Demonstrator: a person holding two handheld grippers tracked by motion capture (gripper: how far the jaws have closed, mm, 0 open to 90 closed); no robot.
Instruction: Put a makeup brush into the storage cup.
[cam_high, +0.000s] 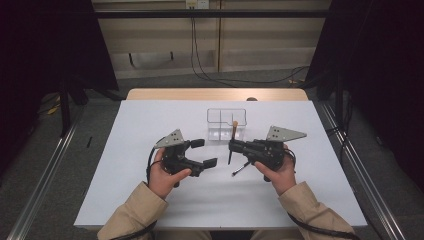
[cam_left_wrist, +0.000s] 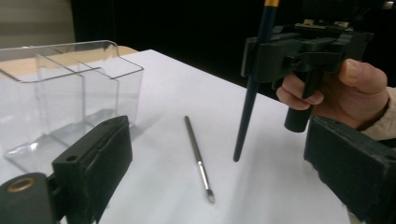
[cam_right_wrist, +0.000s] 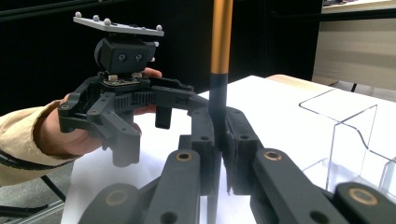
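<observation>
The brush (cam_left_wrist: 252, 84), dark with an orange-gold upper shaft, stands nearly upright in the right hand-held gripper (cam_high: 233, 145), whose jaws are clamped on its dark lower part; its tip hangs just above the table (cam_high: 150, 200). A second, thinner brush (cam_left_wrist: 198, 158) lies flat on the table between the two grippers, touched by neither.

At the left, the left hand-held gripper (cam_high: 204, 152) is held low over the table by the left hand (cam_high: 165, 175), pointing to the right, toward the other gripper. Its jaws stand wide apart with nothing between them. The forearm in a tan sleeve (cam_high: 130, 217) comes in from the near edge. At the right, the right hand (cam_high: 277, 172) holds its gripper level, pointing left, its grey plate (cam_high: 282, 134) on top.

The table is covered in plain white, with a strip of bare wood showing along the far edge. A clear box (cam_high: 226, 123) with inner dividers stands beyond the grippers, just behind the upright brush. Around the table lies grey floor with metal rails on either side, dark curtains left and right, and a pale wall with cables behind.

The left half of the table and the near strip are bare; the box closes the way forward in the middle.
</observation>
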